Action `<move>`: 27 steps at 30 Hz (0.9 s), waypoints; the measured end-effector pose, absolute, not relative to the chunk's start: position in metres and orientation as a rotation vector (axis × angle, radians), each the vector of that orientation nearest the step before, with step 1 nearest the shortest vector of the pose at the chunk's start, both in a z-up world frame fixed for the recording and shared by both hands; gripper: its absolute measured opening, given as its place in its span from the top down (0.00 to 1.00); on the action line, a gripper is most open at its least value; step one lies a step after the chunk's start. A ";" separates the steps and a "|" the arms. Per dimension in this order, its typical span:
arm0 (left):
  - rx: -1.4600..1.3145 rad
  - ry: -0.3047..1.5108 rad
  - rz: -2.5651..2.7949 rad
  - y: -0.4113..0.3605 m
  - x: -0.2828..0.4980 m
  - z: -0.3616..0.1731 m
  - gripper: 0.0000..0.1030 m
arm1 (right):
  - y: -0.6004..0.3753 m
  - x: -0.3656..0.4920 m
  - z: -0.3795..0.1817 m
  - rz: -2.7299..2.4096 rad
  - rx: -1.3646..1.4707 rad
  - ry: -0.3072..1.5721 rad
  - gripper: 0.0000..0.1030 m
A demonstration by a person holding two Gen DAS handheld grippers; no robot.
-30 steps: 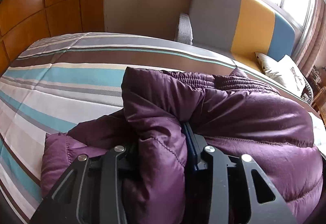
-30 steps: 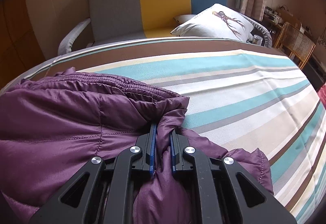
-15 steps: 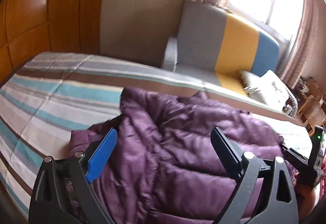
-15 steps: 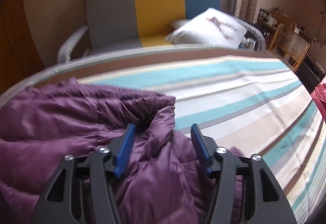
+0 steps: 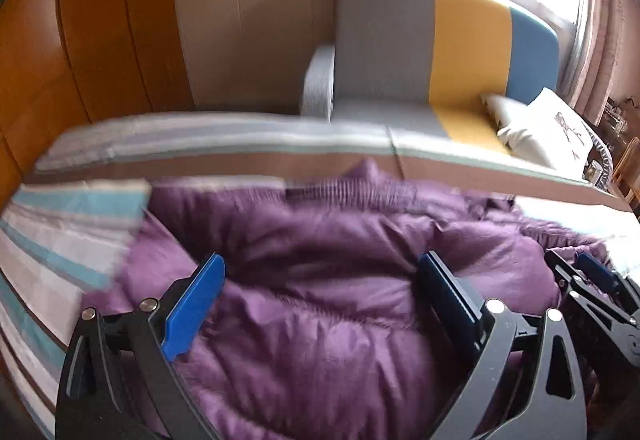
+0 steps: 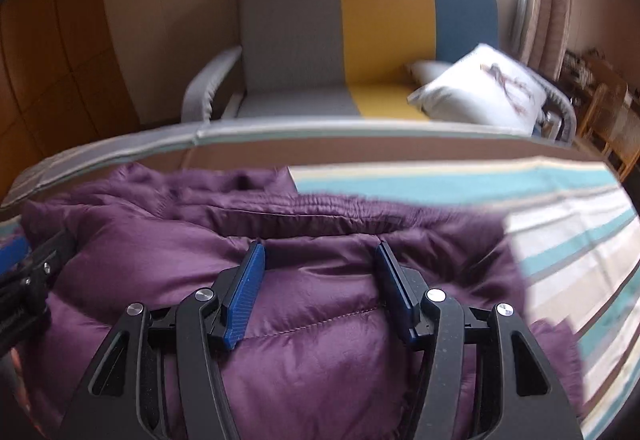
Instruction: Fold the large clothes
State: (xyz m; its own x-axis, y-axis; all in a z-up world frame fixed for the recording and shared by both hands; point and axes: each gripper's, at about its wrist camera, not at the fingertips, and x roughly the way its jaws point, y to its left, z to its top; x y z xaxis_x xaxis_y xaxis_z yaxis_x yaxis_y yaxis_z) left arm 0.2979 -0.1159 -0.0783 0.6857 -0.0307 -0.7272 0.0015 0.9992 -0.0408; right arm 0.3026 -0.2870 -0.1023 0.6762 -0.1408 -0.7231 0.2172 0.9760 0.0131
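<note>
A purple quilted puffer jacket [image 5: 320,252] lies bunched and folded over on the striped bed [image 5: 72,236]; it also fills the lower right wrist view [image 6: 312,320]. My left gripper [image 5: 320,264] is open wide, its blue pads above the jacket's left part, holding nothing. My right gripper [image 6: 318,252] is open above the jacket's right part, near its elastic hem [image 6: 304,211]. The right gripper also shows at the right edge of the left wrist view [image 5: 592,280]. Both views are motion-blurred.
A grey, yellow and blue sofa [image 6: 360,39] stands against the bed's far edge, with white cushions [image 6: 480,91] on it. Wooden wall panels [image 5: 80,39] are at left. A wicker chair [image 6: 608,111] is at far right. Bare striped bedding [image 6: 560,207] lies to the jacket's right.
Both grippers let go of the jacket folds they pinched a second ago, opened wide and lifted back. The jacket has settled onto the bed.
</note>
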 end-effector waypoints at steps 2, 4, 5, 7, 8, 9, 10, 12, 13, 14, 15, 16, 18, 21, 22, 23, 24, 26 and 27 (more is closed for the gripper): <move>-0.047 0.817 -0.012 -0.115 0.299 -0.087 0.04 | -0.286 0.303 -0.109 -0.210 0.100 0.805 0.44; -0.029 0.824 0.003 -0.119 0.301 -0.093 0.04 | -0.283 0.305 -0.115 -0.222 0.076 0.816 0.44; -0.010 0.832 0.015 -0.123 0.303 -0.096 0.04 | -0.281 0.307 -0.117 -0.227 0.068 0.818 0.44; 0.004 0.841 0.027 -0.125 0.304 -0.099 0.04 | -0.279 0.312 -0.122 -0.238 0.054 0.820 0.44; 0.005 0.844 0.030 -0.125 0.305 -0.100 0.03 | -0.278 0.312 -0.123 -0.242 0.046 0.821 0.44; 0.006 0.846 0.031 -0.125 0.305 -0.100 0.03 | -0.277 0.312 -0.124 -0.247 0.036 0.821 0.44; 0.006 0.847 0.031 -0.124 0.306 -0.101 0.03 | -0.277 0.311 -0.124 -0.249 0.033 0.821 0.44; 0.002 0.852 0.027 -0.123 0.306 -0.101 0.03 | -0.279 0.311 -0.125 -0.243 0.042 0.821 0.44; -0.003 0.855 0.021 -0.121 0.305 -0.098 0.03 | -0.280 0.311 -0.124 -0.239 0.048 0.821 0.44; -0.011 0.855 0.010 -0.120 0.303 -0.095 0.03 | -0.281 0.312 -0.122 -0.233 0.055 0.821 0.44; -0.018 0.856 0.002 -0.117 0.301 -0.092 0.03 | -0.282 0.311 -0.120 -0.223 0.063 0.818 0.44; -0.024 0.857 -0.008 -0.113 0.299 -0.088 0.03 | -0.283 0.307 -0.115 -0.206 0.077 0.808 0.44; -0.034 0.844 -0.007 -0.107 0.293 -0.081 0.03 | -0.285 0.301 -0.104 -0.189 0.090 0.779 0.44; -0.032 0.785 0.019 -0.090 0.283 -0.066 0.03 | -0.285 0.284 -0.086 -0.188 0.062 0.722 0.44; -0.027 0.772 0.031 -0.086 0.281 -0.063 0.02 | -0.286 0.278 -0.081 -0.201 0.041 0.708 0.44; -0.018 0.761 0.043 -0.081 0.281 -0.062 0.02 | -0.288 0.276 -0.079 -0.214 0.037 0.708 0.44; -0.005 0.755 0.054 -0.077 0.281 -0.063 0.02 | -0.291 0.275 -0.077 -0.224 0.042 0.709 0.44; 0.029 0.756 0.086 -0.068 0.283 -0.069 0.02 | -0.302 0.275 -0.079 -0.246 0.060 0.715 0.44; 0.034 0.771 0.096 -0.064 0.286 -0.075 0.02 | -0.310 0.276 -0.083 -0.264 0.080 0.730 0.44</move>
State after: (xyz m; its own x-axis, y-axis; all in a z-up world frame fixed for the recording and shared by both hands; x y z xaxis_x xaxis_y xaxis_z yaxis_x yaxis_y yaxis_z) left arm 0.2857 -0.0638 -0.0754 0.7129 0.0994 -0.6941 -0.0746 0.9950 0.0659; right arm 0.2760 -0.3100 -0.0832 0.7137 -0.2098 -0.6683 0.2655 0.9639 -0.0191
